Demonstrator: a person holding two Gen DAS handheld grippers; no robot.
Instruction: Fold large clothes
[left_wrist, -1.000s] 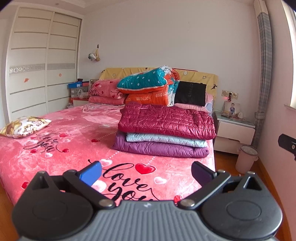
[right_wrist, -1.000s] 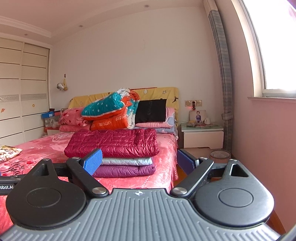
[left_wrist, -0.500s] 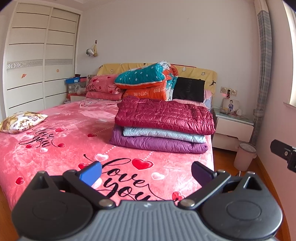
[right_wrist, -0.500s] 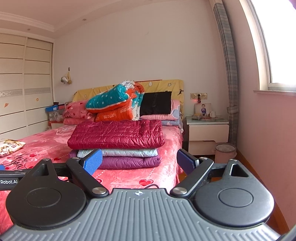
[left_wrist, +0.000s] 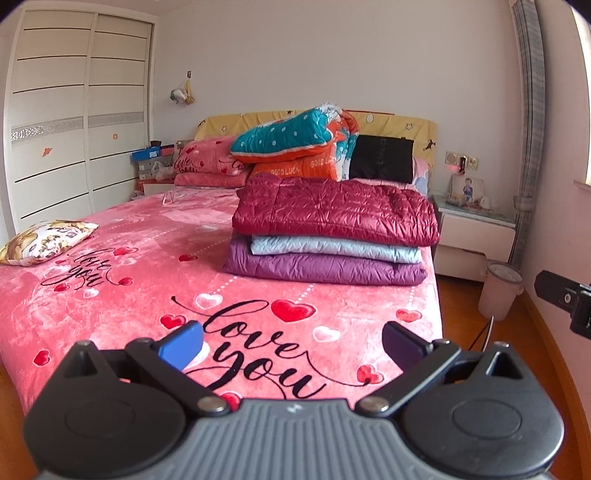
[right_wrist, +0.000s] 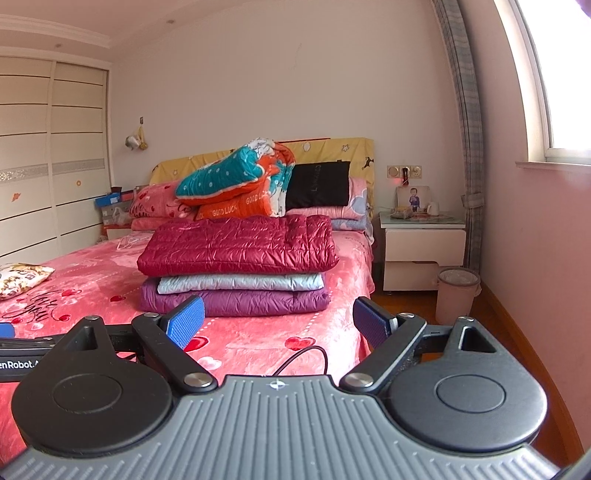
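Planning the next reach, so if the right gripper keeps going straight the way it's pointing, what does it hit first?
Probably the stack of folded jackets on the pink bedspread. The right gripper is open and aimed just below the stack's near edge, though depth is uncertain.

Bedroom with pale walls (left_wrist: 332, 55); white sliding wardrobe (left_wrist: 74, 129) on the left; bed with pink heart-print cover (left_wrist: 147, 266) and yellow headboard (right_wrist: 332, 151); white nightstand (right_wrist: 423, 254) beside a checked curtain (right_wrist: 461, 110); bright window (right_wrist: 565, 74); wooden floor (right_wrist: 495, 314).
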